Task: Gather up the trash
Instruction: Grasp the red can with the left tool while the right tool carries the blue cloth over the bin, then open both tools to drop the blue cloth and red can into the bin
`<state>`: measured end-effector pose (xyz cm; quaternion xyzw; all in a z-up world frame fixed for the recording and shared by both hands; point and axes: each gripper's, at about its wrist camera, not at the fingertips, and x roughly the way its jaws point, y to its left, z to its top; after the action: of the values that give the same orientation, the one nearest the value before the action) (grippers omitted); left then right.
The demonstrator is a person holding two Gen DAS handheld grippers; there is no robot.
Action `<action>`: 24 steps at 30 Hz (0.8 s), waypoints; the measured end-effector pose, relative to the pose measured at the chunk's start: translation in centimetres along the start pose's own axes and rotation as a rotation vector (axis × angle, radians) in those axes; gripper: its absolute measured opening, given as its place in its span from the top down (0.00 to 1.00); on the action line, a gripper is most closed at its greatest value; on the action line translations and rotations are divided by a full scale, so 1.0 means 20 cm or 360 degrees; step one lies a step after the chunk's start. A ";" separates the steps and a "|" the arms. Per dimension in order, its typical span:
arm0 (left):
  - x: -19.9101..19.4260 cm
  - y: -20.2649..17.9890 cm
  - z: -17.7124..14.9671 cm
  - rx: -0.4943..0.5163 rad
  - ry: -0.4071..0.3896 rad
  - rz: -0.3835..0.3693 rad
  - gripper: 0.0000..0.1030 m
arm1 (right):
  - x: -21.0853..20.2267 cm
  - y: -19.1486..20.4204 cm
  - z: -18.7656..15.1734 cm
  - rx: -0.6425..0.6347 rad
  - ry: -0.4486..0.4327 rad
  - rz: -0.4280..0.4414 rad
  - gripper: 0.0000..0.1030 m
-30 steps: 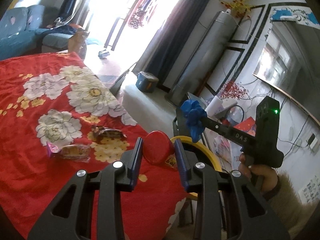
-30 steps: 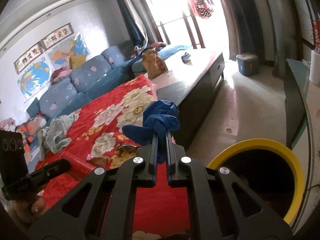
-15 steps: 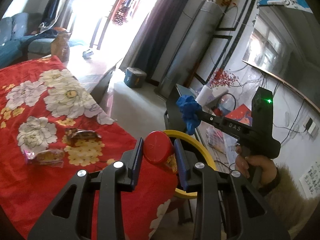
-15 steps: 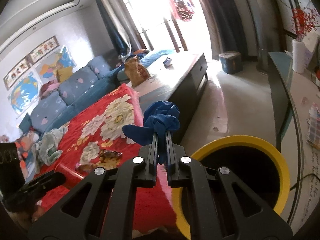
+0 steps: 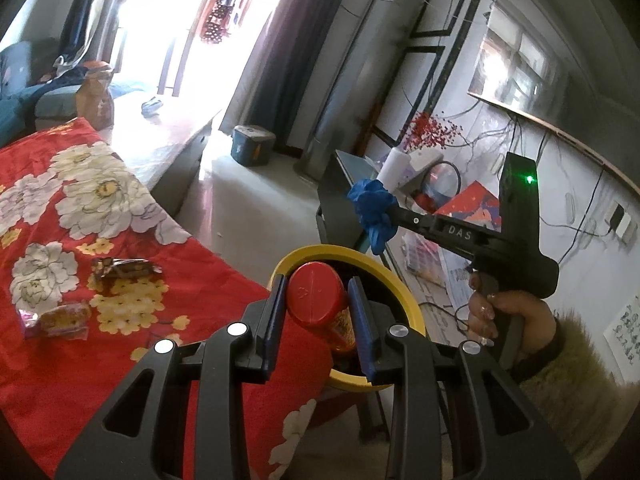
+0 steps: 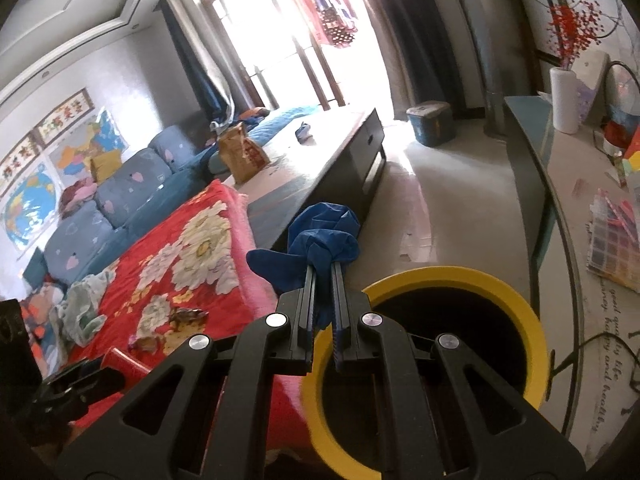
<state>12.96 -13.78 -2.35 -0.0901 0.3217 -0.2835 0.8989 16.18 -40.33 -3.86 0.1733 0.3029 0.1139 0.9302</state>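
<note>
My left gripper [image 5: 318, 292] is shut on a red can [image 5: 320, 308] and holds it over the near rim of the yellow-rimmed trash bin [image 5: 384, 270]. My right gripper [image 6: 324, 268] is shut on a crumpled blue glove [image 6: 320, 240], held above the left edge of the bin [image 6: 480, 276]; the glove [image 5: 372, 208] also shows in the left wrist view, above the bin's far rim. Two snack wrappers [image 5: 124, 268] [image 5: 56, 318] lie on the red floral cloth [image 5: 48, 360].
The bin stands between the cloth-covered table and a dark glass-topped cabinet [image 6: 560, 184] with a white vase [image 6: 564, 100]. A long dark table [image 6: 320, 152] with a paper bag [image 6: 240, 152] lies beyond. A blue sofa [image 6: 120, 188] is at the left.
Both grippers have moved toward the bin. The can is now over the bin's near rim and the glove above its edge. Both stay shut on their loads.
</note>
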 end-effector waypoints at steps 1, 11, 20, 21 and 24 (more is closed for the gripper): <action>0.01 0.00 0.00 0.0006 0.0006 -0.0002 0.71 | 0.00 -0.01 0.00 0.0006 -0.0002 -0.0008 0.96; 0.15 -0.11 -0.01 0.0077 0.0076 -0.0031 0.71 | -0.03 -0.16 -0.03 0.0103 -0.0004 -0.0099 0.96; 0.27 -0.21 -0.06 0.0134 0.0135 -0.0058 0.71 | -0.03 -0.30 -0.07 0.0186 0.0030 -0.0178 0.96; 0.28 -0.22 -0.06 0.0136 0.0139 -0.0062 0.71 | -0.03 -0.31 -0.07 0.0190 0.0034 -0.0187 0.96; 0.31 -0.24 -0.07 0.0148 0.0153 -0.0070 0.71 | -0.02 -0.34 -0.09 0.0194 0.0054 -0.0220 0.96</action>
<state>13.80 -21.12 -5.11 -0.0415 0.3489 -0.3217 0.8792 15.54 -46.27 -7.59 0.2064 0.3361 0.0338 0.9183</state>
